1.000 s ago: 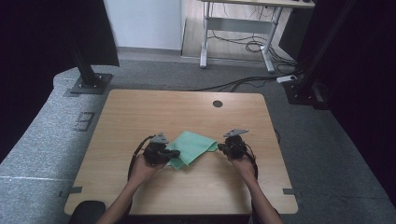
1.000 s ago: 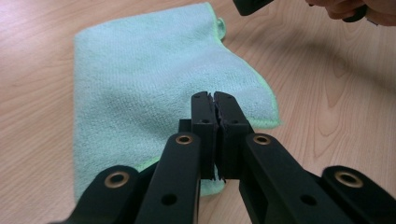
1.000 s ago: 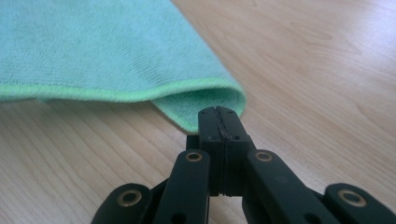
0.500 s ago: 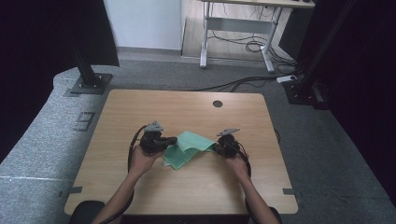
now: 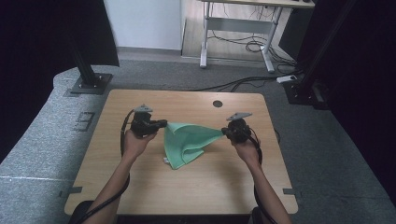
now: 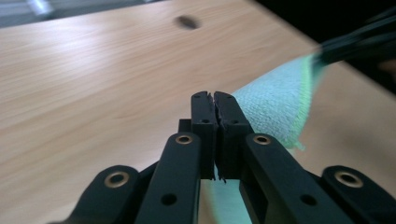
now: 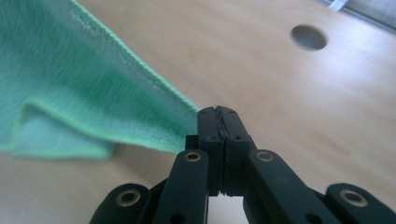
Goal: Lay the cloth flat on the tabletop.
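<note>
Lighting: even, soft overhead; table (image 5: 140,186) bright, surroundings near black. Shadows: faint, under cloth (image 5: 187,142). Glare: mild sheen on wood, left gripper view. Blur: cloth edges smeared in both gripper views, prob. motion; backgrounds out of focus. Jaws sharp.

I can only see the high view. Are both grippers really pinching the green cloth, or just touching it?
Observer: Really pinching. In the right gripper view, the right gripper has its jaws shut on a corner of the green cloth.
Child: And the other one?
Observer: The left gripper is shut too, with the cloth coming out beside its tips.
Child: Is the cloth smooth?
Observer: No, up close it is fuzzy like a towel, with a stitched edge.
Child: Is it flat?
Observer: No, a fold hangs down toward the table.
</note>
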The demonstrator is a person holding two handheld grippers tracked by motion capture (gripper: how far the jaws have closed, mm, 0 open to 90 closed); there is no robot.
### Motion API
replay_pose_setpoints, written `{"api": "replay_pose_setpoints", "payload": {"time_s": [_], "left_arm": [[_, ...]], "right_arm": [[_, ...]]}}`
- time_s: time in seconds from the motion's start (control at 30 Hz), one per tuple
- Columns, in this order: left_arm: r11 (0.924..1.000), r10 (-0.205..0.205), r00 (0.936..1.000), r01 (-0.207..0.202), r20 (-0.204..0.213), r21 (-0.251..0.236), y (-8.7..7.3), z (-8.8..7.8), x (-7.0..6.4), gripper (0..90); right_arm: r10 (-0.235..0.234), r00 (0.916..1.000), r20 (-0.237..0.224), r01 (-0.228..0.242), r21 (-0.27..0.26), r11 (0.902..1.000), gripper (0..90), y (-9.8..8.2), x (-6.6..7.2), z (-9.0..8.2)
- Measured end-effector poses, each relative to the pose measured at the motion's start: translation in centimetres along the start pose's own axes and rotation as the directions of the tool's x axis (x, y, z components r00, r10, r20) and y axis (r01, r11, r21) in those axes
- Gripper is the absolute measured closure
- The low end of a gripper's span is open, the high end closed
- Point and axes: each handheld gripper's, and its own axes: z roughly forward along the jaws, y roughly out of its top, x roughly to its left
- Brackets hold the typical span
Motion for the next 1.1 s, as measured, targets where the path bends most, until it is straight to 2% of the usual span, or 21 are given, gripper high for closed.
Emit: {"api": "replay_pose_setpoints", "payload": {"time_s": [0.03, 0.07, 0.1, 0.13, 0.17, 0.2, 0.23, 0.27, 0.33, 0.37, 0.43, 0.47, 0.5, 0.57, 0.67, 0.7, 0.8, 0.83, 0.93, 1.03, 1.1], "left_arm": [[1.0, 0.0, 1.0, 0.0, 0.0, 0.0, 0.0, 0.0, 0.0, 83.5], [0.9978, -0.05, 0.9968, 0.053, -0.062, 0.041, -0.2, 1.4, 1.6, 75.5], [0.9978, -0.05, 0.9968, 0.053, -0.062, 0.041, -0.2, 1.4, 1.6, 67.1], [0.9928, -0.093, 0.9881, 0.102, -0.122, 0.063, -0.8, 2.3, 2.7, 58.6], [0.9928, -0.093, 0.9881, 0.102, -0.122, 0.063, -0.8, 2.3, 2.7, 52.7], [0.9897, -0.113, 0.9827, 0.124, -0.147, 0.071, -1.8, 2.5, 3.6, 45.3], [0.9897, -0.113, 0.9827, 0.124, -0.147, 0.071, -1.8, 2.5, 3.6, 40.5], [0.9898, -0.115, 0.9835, 0.125, -0.14, 0.069, -2.2, 2.3, 3.7, 40.5], [0.9906, -0.102, 0.9873, 0.112, -0.121, 0.079, -3.4, 1.8, 3.3, 26.7], [0.9906, -0.102, 0.9873, 0.112, -0.121, 0.079, -3.4, 1.8, 3.3, 23.8], [0.9923, -0.089, 0.9909, 0.097, -0.101, 0.077, -4.1, 1.6, 2.6, 22.0], [0.9938, -0.072, 0.9952, 0.077, -0.066, 0.08, -4.7, 1.5, 1.7, 18.5], [0.9938, -0.072, 0.9952, 0.077, -0.066, 0.08, -4.7, 1.5, 1.7, 17.7], [0.9951, -0.028, 0.9986, 0.032, -0.045, 0.094, -5.4, 1.7, 0.2, 16.0], [0.9947, 0.004, 0.9994, 0.0, -0.034, 0.103, -6.2, 2.1, -1.0, 15.1], [0.9947, 0.004, 0.9994, 0.0, -0.034, 0.103, -6.2, 2.1, -1.0, 14.7], [0.991, 0.058, 0.9972, -0.052, -0.048, 0.123, -7.5, 2.7, -2.5, 14.3], [0.991, 0.058, 0.9972, -0.052, -0.048, 0.123, -7.5, 2.7, -2.5, 14.1], [0.9863, 0.1, 0.9919, -0.088, -0.079, 0.14, -8.7, 3.2, -3.1, 12.9], [0.9868, 0.094, 0.9912, -0.08, -0.093, 0.141, -9.4, 3.4, -3.1, 11.1], [0.9859, 0.095, 0.9893, -0.079, -0.11, 0.147, -9.8, 3.6, -3.1, 9.5]], "right_arm": [[0.005, 0.9999, 0.011, -0.005, 0.002, 1.0, 87.2, 0.5, -0.3, 0.4], [0.01, 0.9996, 0.027, -0.01, 0.009, 0.9999, 81.3, 0.9, -0.5, 0.9], [0.01, 0.9996, 0.027, -0.01, 0.009, 0.9999, 81.3, 0.9, -0.5, 0.9], [0.015, 0.9976, 0.067, -0.018, 0.038, 0.9991, 67.6, 1.3, -0.9, 2.1], [0.015, 0.9976, 0.067, -0.018, 0.038, 0.9991, 67.6, 1.3, -0.9, 2.1], [0.028, 0.9973, 0.068, -0.032, 0.058, 0.9978, 59.1, 1.0, -1.0, 3.0], [0.039, 0.9975, 0.059, -0.042, 0.053, 0.9977, 57.3, 0.7, -0.9, 3.1], [0.039, 0.9975, 0.059, -0.042, 0.053, 0.9977, 57.3, 0.7, -0.9, 3.1], [0.046, 0.9988, 0.017, -0.047, 0.044, 0.9979, 53.8, -0.5, -0.6, 3.2], [0.048, 0.9988, 0.008, -0.048, 0.047, 0.9977, 53.3, -0.8, -0.4, 3.2], [0.053, 0.9986, -0.004, -0.053, 0.047, 0.9975, 53.2, -1.2, -0.3, 3.2], [0.074, 0.9968, -0.03, -0.073, 0.04, 0.9966, 54.2, -1.9, 0.0, 3.1], [0.079, 0.9958, -0.046, -0.078, 0.039, 0.9962, 55.3, -2.2, 0.2, 3.1], [0.077, 0.9948, -0.066, -0.075, 0.035, 0.9966, 56.4, -2.6, 0.7, 3.0], [0.064, 0.9926, -0.103, -0.062, 0.028, 0.9977, 58.0, -3.2, 1.9, 2.9], [0.064, 0.9926, -0.103, -0.062, 0.028, 0.9977, 58.0, -3.2, 1.9, 2.9], [0.039, 0.9881, -0.149, -0.036, 0.021, 0.9991, 57.9, -3.6, 3.3, 3.1], [0.039, 0.9881, -0.149, -0.036, 0.021, 0.9991, 57.9, -3.6, 3.3, 3.1], [0.015, 0.9821, -0.188, -0.013, 0.012, 0.9998, 55.9, -3.8, 4.8, 3.4], [-0.005, 0.9796, -0.201, 0.006, 0.006, 1.0, 54.5, -3.9, 5.5, 3.6], [-0.024, 0.9742, -0.225, 0.025, 0.003, 0.9997, 53.9, -4.1, 6.6, 3.9]]}}
